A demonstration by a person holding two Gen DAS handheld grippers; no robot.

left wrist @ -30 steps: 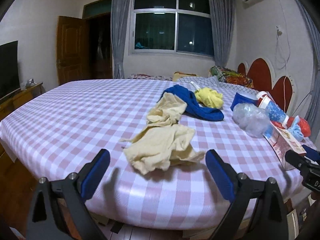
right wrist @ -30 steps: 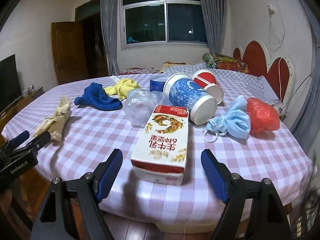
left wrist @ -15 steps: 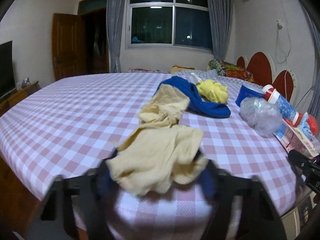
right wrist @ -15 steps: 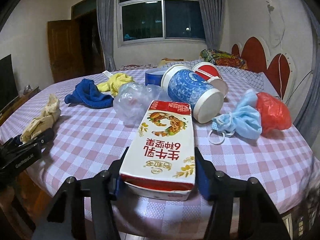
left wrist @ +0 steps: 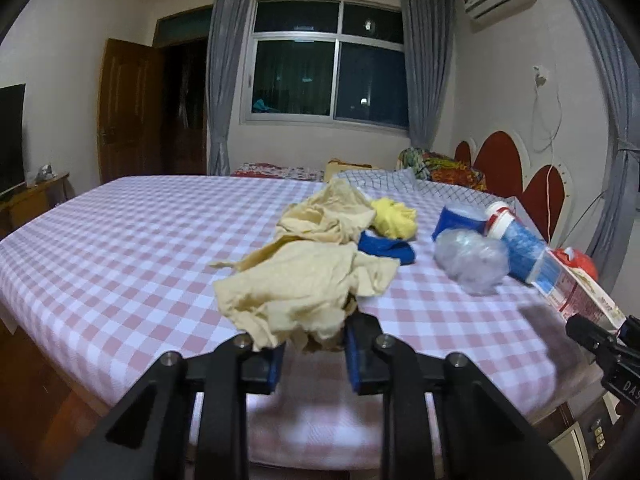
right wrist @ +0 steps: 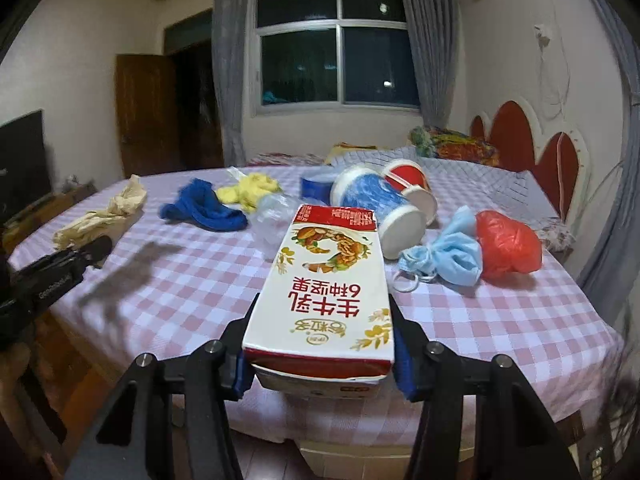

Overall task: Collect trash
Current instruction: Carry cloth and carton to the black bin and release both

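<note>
The crumpled pale-yellow cloth (left wrist: pixel 304 284) drapes over the left gripper (left wrist: pixel 314 354), hiding its blue fingertips and where they pinch. Beyond the fingers to the right, the red-and-white milk carton (left wrist: pixel 582 294) is blurred and partly covered by the other black gripper body. In the right wrist view that carton (right wrist: pixel 326 292) hides most of both blue pads (right wrist: pixel 402 364) and part of the clear crumpled plastic bag (right wrist: pixel 270 216) beyond; its underside cannot be seen, so it is perhaps lifted.
</note>
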